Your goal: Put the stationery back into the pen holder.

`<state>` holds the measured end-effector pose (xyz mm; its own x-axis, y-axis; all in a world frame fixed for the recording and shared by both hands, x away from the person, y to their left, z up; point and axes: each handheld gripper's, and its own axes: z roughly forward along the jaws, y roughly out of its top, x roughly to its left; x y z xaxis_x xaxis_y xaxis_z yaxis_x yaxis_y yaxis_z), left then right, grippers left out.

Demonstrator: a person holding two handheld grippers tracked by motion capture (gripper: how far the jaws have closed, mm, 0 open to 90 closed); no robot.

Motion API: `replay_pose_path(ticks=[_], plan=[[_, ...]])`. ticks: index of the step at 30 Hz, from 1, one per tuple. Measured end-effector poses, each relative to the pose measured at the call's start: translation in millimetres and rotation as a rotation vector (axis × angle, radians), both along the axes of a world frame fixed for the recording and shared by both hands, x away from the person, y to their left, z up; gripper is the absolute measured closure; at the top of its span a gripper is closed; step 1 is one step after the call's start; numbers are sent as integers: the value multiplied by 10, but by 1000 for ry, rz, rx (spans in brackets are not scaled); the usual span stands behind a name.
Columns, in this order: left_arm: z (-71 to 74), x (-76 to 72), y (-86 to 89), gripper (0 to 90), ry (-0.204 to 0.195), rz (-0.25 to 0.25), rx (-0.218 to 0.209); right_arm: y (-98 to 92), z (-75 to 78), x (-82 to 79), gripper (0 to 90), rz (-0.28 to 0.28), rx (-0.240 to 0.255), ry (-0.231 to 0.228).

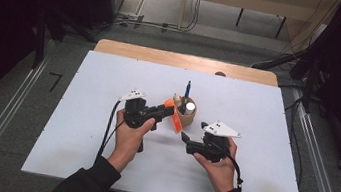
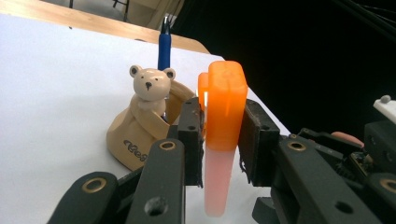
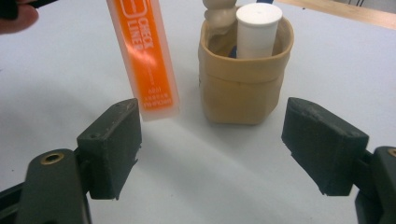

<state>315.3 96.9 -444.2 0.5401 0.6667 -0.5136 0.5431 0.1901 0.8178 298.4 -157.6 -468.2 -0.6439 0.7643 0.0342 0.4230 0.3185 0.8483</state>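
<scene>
1. An orange marker (image 2: 223, 114) hangs upright in the left gripper (image 1: 169, 111), jaws clamped on its cap end, its clear lower end (image 3: 156, 100) clear of the table (image 1: 80, 113), at about 7 o'clock from the holder.
2. The grip near the top likely leaves the lower length free for dropping into the holder or for handing over.
3. The right gripper (image 1: 184, 137) waits at 5 o'clock from the marker, jaws spread wide with nothing between them.
4. A tan pen holder (image 3: 243, 93) with a small bear figure (image 2: 150, 86) on its rim stands just beside the marker.
5. Inside it are a blue pen (image 2: 164, 46) and a white tube (image 3: 258, 28), both upright.
</scene>
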Motion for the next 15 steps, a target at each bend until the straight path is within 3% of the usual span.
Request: replay_pose_path(ticks=[15], plan=[[88, 48, 15, 730, -20, 14, -3, -154, 0, -23, 186, -21, -6, -3]])
